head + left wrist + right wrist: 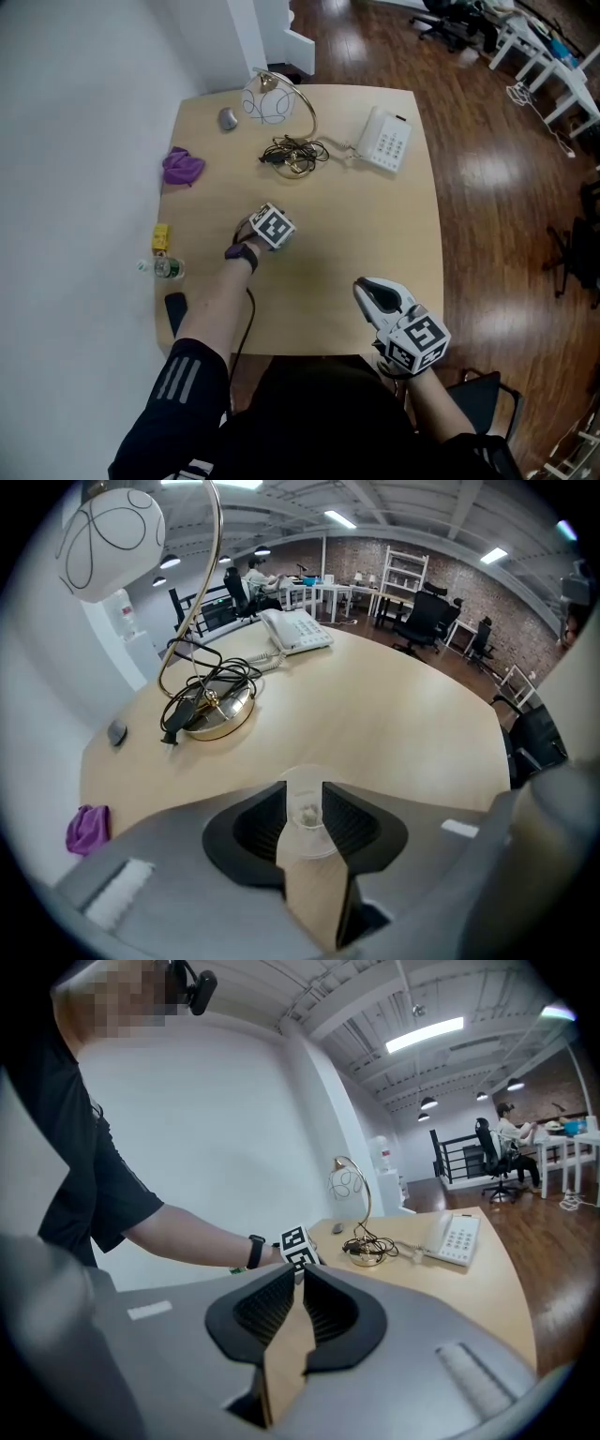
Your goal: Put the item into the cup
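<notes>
One clear cup (306, 833) upright, mouth upward, under left claw (305, 787), jaws apart; right claw (301, 1270) closed, empty.

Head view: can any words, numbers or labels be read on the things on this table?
No text reads clearly.
White desk telephone: keypad print too small.
Small clear bottle with green label: label blurred.
Small yellow object: nothing legible.

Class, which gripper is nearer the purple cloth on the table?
Left. The left gripper is over the middle of the table, not far from the purple cloth; the right gripper is at the near right edge, much farther off.
</notes>
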A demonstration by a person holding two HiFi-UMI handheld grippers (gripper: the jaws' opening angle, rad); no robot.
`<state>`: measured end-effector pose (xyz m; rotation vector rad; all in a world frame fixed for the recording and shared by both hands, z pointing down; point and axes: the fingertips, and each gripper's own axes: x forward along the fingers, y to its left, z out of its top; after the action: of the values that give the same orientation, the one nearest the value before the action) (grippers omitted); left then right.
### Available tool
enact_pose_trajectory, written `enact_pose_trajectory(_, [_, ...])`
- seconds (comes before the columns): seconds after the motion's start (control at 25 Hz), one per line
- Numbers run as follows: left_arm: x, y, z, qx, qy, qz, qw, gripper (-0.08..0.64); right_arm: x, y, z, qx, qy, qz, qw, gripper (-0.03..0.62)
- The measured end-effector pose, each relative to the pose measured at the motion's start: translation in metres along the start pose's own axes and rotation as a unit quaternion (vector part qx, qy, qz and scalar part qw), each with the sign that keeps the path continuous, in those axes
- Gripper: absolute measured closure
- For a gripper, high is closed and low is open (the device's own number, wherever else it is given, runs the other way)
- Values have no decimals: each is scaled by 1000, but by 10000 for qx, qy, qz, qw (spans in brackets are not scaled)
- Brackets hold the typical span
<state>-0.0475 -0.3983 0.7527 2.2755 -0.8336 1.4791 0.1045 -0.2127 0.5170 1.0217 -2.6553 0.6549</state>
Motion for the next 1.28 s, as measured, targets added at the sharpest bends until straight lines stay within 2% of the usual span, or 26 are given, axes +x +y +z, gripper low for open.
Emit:
enact_pose_trajectory(0.2, [-34, 6, 12, -39, -450, 164, 9988, 446, 1, 5, 1, -38, -38, 71, 10000, 554])
enact_pose_trajectory(0.36, [-91, -3, 22, -85, -1180, 291, 9925, 446, 7, 13, 4, -52, -56, 147, 9999, 554])
enact_pose_trajectory(0.48, [-149, -24, 23, -118, -1840, 338, 9823, 446, 14, 24, 11, -128, -145, 287, 9994, 554])
enact_pose_trajectory(0.68, [-220, -76, -11, -478, -2534, 237, 9659, 446, 23, 45, 25, -287, -272, 499, 9980, 554])
enact_pose_trajectory(0.76, [-244, -92, -23, -769, -2872, 241, 9545, 446, 25, 52, 30, -347, -303, 573, 9973, 554])
enact_pose_trajectory(0.84, [-269, -104, -31, -1105, -3243, 220, 9392, 446, 27, 60, 33, -415, -317, 620, 9967, 554])
enact_pose_trajectory(0.92, [-289, -115, -39, -1210, -3479, 220, 9294, 446, 27, 69, 36, -467, -342, 643, 9962, 554])
enact_pose_trajectory(1.04, [-304, -132, -51, -1034, -3592, 188, 9273, 446, 24, 81, 38, -521, -393, 614, 9960, 554])
enact_pose_trajectory(1.28, [-314, -164, -77, -862, -3630, -177, 9276, 436, 8, 113, 31, -521, -547, 371, 9965, 554])
